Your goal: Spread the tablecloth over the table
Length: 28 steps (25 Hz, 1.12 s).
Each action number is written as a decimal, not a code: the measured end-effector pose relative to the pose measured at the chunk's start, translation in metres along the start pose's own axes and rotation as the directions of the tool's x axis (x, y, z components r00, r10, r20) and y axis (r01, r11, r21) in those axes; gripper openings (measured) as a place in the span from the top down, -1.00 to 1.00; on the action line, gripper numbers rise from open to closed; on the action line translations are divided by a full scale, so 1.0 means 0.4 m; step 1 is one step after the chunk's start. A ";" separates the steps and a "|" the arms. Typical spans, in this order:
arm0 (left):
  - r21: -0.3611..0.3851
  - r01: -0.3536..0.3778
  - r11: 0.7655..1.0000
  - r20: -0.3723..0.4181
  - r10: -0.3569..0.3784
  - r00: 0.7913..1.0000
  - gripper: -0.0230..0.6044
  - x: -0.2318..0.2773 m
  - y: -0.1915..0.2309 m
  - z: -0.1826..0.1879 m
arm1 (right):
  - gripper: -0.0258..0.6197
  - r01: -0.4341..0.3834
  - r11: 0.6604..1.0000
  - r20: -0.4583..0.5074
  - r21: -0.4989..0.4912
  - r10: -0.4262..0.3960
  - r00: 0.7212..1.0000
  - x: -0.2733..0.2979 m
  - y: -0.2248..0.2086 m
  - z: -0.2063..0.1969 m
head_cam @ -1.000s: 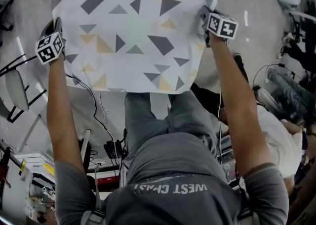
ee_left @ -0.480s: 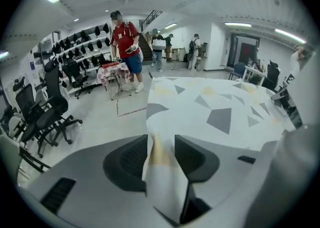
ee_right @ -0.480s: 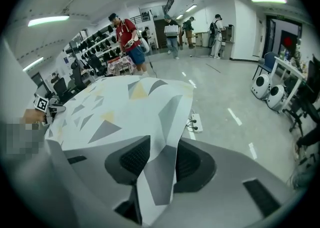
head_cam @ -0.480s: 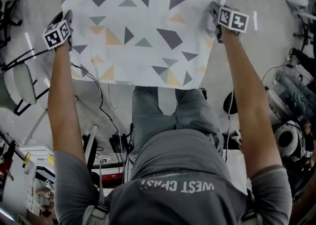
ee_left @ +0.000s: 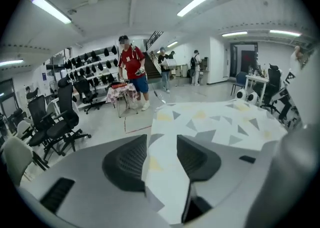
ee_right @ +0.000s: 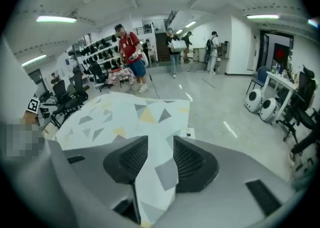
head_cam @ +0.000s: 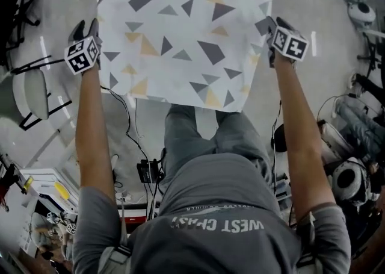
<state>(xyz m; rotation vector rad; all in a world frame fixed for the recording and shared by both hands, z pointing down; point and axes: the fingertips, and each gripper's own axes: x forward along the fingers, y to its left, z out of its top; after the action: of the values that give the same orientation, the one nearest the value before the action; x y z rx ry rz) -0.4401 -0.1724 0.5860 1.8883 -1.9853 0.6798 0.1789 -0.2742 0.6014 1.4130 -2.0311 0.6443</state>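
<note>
The tablecloth (head_cam: 180, 32), white with grey and yellow triangles, lies spread flat in front of me; the table under it is hidden. My left gripper (head_cam: 86, 26) is at the cloth's left edge and my right gripper (head_cam: 274, 26) at its right edge. In the left gripper view the left gripper (ee_left: 161, 159) has just been opening: its dark pads stand apart, with a corner of cloth (ee_left: 215, 127) loose between them. The right gripper (ee_right: 160, 162) has likewise just been opening, with a strip of cloth (ee_right: 125, 117) lying in its gap.
Office chairs (ee_left: 55, 122) stand to the left, and a chair (head_cam: 30, 92) is beside my left arm. Cables (head_cam: 120, 110) run over the floor near my legs. A person in a red shirt (ee_left: 132, 66) stands beyond the cloth. White round machines (ee_right: 262, 104) sit at the right.
The cloth and both grippers sit further right in the head view than a second ago. Both hands have drawn slightly out from the cloth's side edges.
</note>
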 end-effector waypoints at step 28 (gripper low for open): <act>0.247 0.171 0.954 0.630 -0.292 0.720 0.93 -1.194 -0.666 0.769 | 0.90 -0.393 0.514 0.303 -0.762 0.820 0.485 -1.232 0.792 0.451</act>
<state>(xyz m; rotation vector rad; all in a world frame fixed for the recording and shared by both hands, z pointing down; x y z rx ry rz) -0.1100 0.0597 0.1057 2.7160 -2.0310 0.0905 -0.0186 0.0354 0.1103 0.3867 -2.9960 -0.3557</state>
